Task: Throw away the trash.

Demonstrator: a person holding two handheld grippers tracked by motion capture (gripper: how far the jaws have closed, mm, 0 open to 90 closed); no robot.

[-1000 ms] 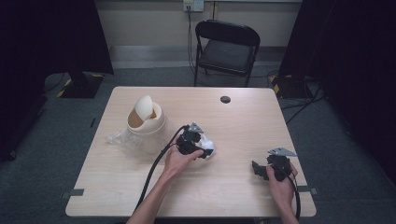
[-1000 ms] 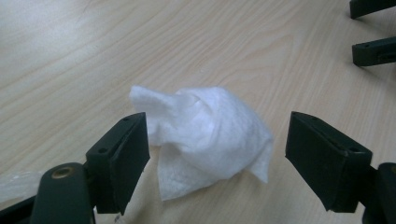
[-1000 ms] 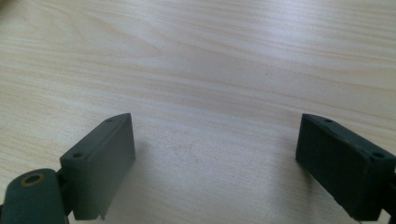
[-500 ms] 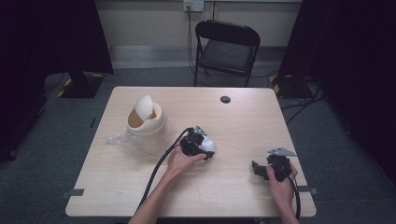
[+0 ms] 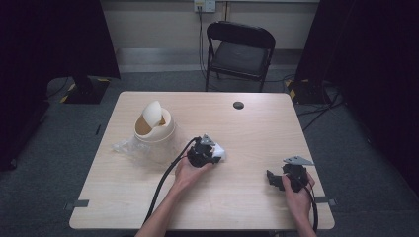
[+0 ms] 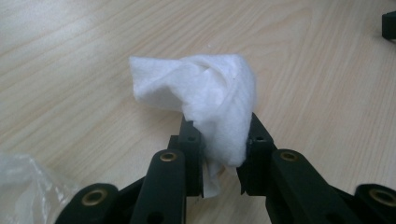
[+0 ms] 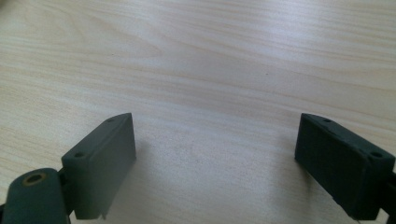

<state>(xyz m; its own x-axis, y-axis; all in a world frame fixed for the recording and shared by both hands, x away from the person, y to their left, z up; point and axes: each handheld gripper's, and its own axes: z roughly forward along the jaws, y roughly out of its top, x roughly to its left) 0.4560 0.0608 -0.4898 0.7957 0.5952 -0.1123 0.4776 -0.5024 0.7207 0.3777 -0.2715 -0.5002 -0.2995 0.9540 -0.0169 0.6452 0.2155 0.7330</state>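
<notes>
Tissue was pinched by the left gripper, whose jaws had just been closing on it, mid-surface near the bin. Right gripper was held wide open, nothing between.

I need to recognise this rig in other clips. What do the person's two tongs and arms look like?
Both tongs, left and right, are black, each with two flat rectangular jaws on bars joined by brass-coloured pivots. A grey three-cornered plate tops each, and a thick black cable trails back from each toward the person. The forearms are bare, with no sleeves in sight.
</notes>
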